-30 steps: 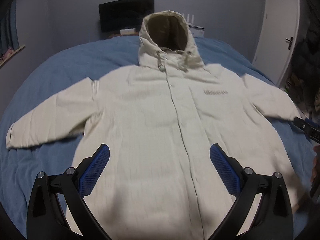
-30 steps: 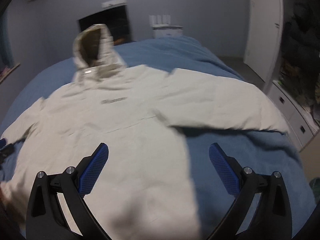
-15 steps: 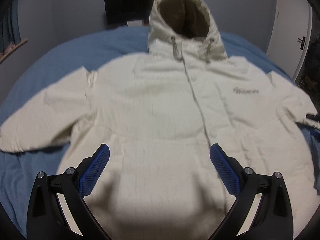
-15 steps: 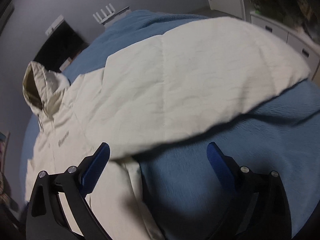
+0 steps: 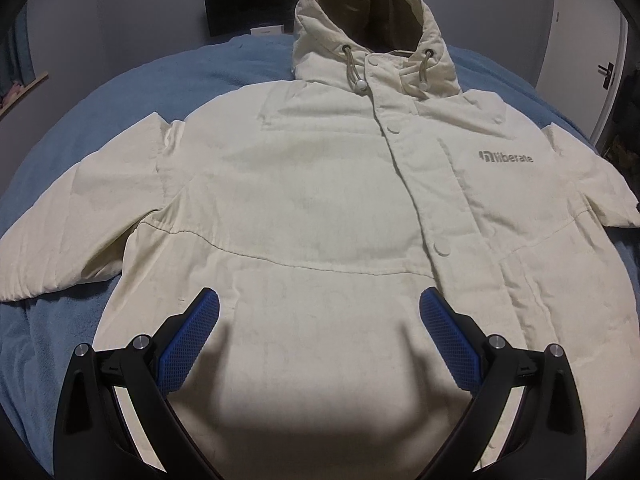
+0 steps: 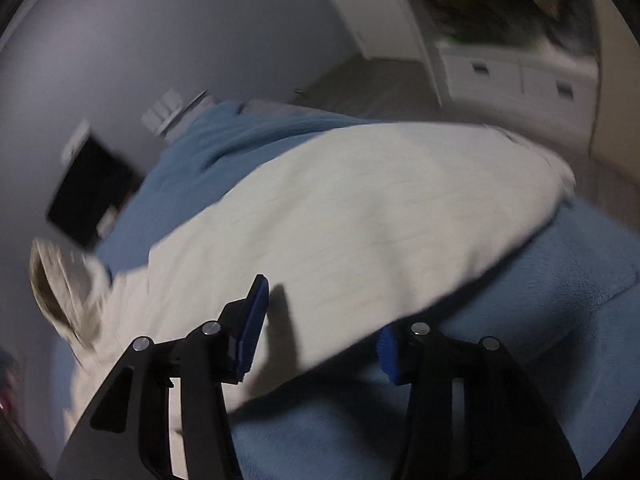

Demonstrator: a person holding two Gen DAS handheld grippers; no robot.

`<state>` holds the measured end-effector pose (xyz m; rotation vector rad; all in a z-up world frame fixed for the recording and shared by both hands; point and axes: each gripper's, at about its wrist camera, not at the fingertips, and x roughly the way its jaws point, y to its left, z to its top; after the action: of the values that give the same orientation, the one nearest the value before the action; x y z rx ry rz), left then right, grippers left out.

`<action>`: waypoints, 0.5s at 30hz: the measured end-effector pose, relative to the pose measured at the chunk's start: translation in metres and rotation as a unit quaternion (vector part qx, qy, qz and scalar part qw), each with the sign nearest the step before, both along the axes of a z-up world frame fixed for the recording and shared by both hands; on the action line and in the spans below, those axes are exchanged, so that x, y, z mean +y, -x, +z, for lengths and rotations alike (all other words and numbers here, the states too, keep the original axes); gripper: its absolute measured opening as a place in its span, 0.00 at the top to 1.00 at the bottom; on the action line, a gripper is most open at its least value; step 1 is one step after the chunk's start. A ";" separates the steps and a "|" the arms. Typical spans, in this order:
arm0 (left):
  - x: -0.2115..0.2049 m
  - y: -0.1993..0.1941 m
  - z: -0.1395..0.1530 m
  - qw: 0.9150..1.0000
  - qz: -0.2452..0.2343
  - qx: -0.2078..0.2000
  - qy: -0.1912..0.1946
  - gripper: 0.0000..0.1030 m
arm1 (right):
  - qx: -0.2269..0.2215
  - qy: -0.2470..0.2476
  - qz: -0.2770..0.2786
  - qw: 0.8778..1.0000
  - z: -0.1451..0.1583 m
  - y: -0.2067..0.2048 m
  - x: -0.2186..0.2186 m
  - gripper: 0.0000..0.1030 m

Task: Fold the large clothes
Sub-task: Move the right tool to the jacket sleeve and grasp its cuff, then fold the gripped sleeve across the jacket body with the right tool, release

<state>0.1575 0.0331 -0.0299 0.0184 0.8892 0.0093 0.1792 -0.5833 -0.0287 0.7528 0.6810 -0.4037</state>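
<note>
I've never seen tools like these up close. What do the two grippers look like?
Both look alike. The left gripper has two black, frame-like arms with cut-out slots and round silver bolt heads at the joints, ending in blue pads with a fine grid texture. The right gripper has the same build. No cables, markings or sleeves show.

A blue blanket covers the bed; white drawers stand beyond.

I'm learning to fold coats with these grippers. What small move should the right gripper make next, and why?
Probably finish closing the right gripper on the sleeve: its jaws have just been closing, the sleeve's edge lies between them, and the jacket still lies spread flat on the blanket.
</note>
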 end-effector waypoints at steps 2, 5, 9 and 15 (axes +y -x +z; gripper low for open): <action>0.002 -0.002 -0.002 1.000 0.002 0.001 -0.002 0.06 | -0.012 -0.013 -0.009 1.000 -0.004 0.004 -0.008 0.68; 0.004 -0.003 -0.001 1.000 0.001 0.000 0.007 0.06 | -0.032 0.044 0.003 0.999 0.018 0.003 0.010 0.87; 0.000 0.000 0.004 1.000 -0.004 -0.013 0.001 0.06 | -0.092 0.118 0.048 0.988 0.069 0.005 0.052 0.92; -0.003 0.004 0.012 1.000 -0.010 -0.029 -0.002 0.06 | -0.165 0.209 0.167 0.949 0.139 0.017 0.156 0.93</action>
<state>0.1539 0.0302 -0.0182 0.0308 0.8309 -0.0062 0.1623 -0.4277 0.1098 0.2797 0.3757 -0.0975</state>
